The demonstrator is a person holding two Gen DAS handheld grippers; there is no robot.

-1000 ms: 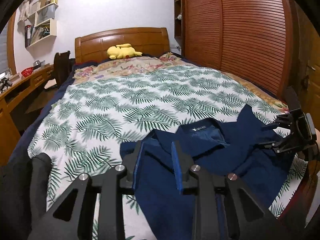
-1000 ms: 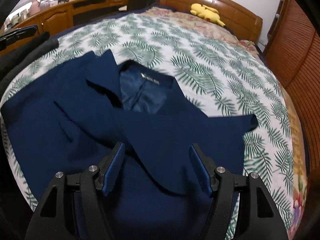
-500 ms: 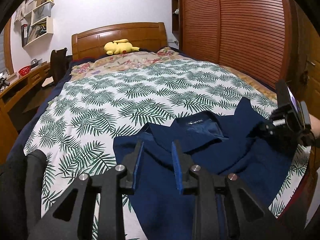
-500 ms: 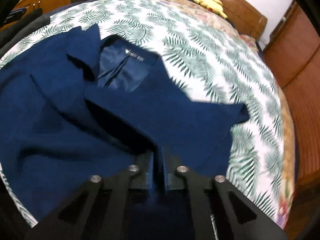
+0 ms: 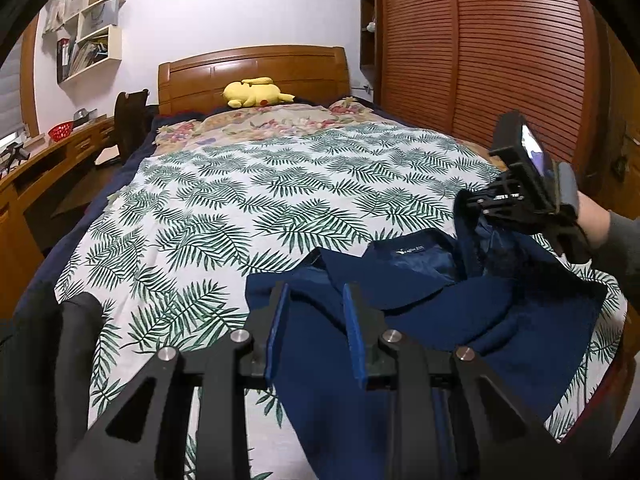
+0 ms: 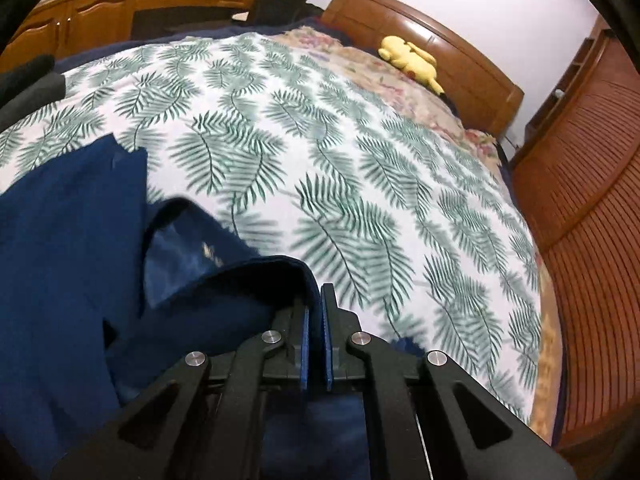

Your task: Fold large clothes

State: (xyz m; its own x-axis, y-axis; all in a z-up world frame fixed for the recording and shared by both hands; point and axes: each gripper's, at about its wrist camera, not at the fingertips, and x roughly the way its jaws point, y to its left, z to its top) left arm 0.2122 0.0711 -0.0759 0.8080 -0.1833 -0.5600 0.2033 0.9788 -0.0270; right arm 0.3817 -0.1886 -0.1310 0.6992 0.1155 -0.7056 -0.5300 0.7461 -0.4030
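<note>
Navy jacket point(image 6: 72, 248) pinched by right hand-held gripper point(image 6: 314, 320); left view shows lift.

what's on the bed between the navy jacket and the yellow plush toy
Only bare leaf-print bedspread, then the floral cover under the yellow plush toy; nothing lies there beyond the navy jacket. Both wrist views show it.

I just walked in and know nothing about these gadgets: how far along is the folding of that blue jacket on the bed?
Barely begun. The navy jacket lies spread and rumpled on the bed, with no neat fold visible. In hand: the right gripper is shut on one edge, lifting it. The left gripper hovers part-open above the cloth. Nearly all folding remains.
</note>
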